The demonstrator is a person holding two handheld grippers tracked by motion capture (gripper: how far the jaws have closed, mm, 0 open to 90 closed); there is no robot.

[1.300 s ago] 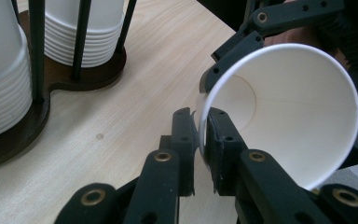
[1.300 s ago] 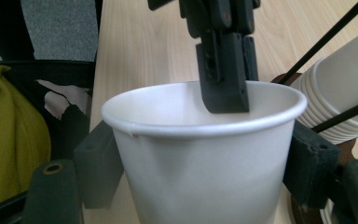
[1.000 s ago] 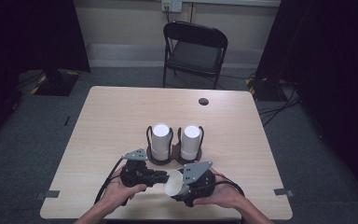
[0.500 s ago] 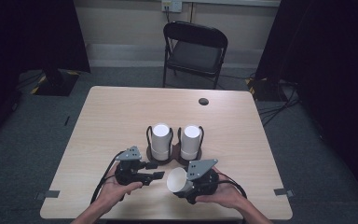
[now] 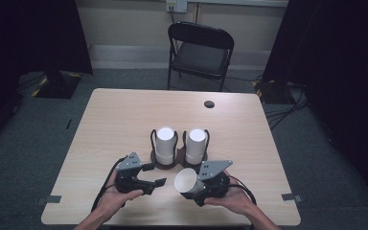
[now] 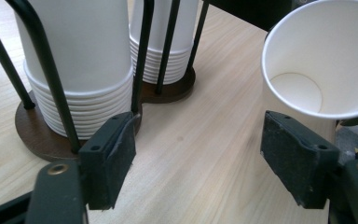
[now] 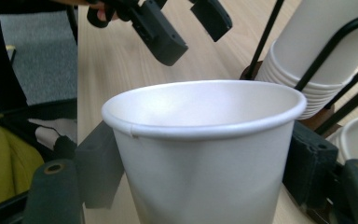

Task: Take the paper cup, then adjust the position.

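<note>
Near the worktop's front edge, the right claw [image 5: 195,186] grips a paper cup [image 5: 186,181]. The left claw [image 5: 154,175] has just been opening, empty. Next, the cup probably needs setting down gently.

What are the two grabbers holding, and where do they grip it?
The right gripper holds a white paper cup, pinched on both sides of its wall below the rim. The left gripper holds nothing; its jaws have just been opening, with nothing between them.
</note>
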